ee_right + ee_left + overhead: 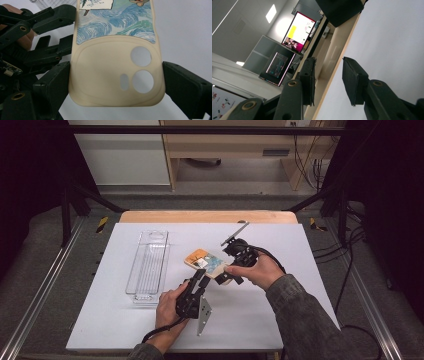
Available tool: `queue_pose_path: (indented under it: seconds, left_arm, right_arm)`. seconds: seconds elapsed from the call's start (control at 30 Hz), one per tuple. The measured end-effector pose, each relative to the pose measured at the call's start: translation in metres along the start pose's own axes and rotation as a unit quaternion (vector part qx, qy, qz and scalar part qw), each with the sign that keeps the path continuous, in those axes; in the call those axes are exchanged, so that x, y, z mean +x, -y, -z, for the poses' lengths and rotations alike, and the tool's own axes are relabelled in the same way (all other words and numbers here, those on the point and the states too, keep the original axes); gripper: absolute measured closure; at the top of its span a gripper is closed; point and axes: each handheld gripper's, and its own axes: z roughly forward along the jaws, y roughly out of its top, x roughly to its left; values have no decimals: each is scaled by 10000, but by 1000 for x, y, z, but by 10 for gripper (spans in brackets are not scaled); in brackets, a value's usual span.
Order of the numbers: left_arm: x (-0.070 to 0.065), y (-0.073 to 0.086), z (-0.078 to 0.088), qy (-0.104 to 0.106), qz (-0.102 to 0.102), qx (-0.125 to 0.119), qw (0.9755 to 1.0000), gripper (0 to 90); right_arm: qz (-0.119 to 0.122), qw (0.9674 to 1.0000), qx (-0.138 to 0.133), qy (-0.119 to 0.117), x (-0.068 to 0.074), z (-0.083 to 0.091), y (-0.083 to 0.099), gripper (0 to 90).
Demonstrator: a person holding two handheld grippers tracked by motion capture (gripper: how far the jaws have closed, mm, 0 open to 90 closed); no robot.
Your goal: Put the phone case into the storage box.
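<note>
Clamped by the right gripper (234, 272) across its short width at the camera-cutout end: a cream phone case (209, 263) with a swirling blue painting printed on it, held above the middle of the white table (280, 305). In the right gripper view, both black pads pressed against the case's two long edges (115, 75), with the round lens holes just ahead of them. Long axis of the case running away from those jaws, up and to the left in the high view, toward the clear plastic packaging tray (148, 265) lying lengthwise well apart on the left. Left gripper (199, 281) just beside the case's near edge, jaws parted and empty, tilted up past the table's far rim in its own view. Nearer to the case's free printed end than to the tray, so likely well placed to take that end for a handover or a steadying grip.
</note>
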Motion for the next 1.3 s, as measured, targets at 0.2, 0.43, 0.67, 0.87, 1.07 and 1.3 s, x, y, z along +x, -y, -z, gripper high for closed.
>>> queue_pose_path:
  seconds: [0.2,0.43,0.67,0.87,1.07,1.3]
  left_arm:
    - [1,1,0,24,29,-19,10000,655]
    - [1,0,1,19,1,-39,10000,698]
    - [2,0,1,80,59,-88,9999,727]
    - [0,-2,2,33,-96,-45,9999,749]
    - [-1,-3,3,20,-298,-49,9995,781]
    - [-1,-3,4,7,-361,-74,9993,804]
  right_arm:
    - [-19,10000,23,-7,0,-1,0,114]
    - [-76,10000,49,-19,1,-1,-1,114]
    - [-58,10000,37,-24,1,-2,-1,114]
    - [-47,10000,51,-42,2,-2,-1,113]
    - [-93,9999,67,-70,2,-1,-1,111]
    - [-83,9999,-20,-138,0,1,-1,108]
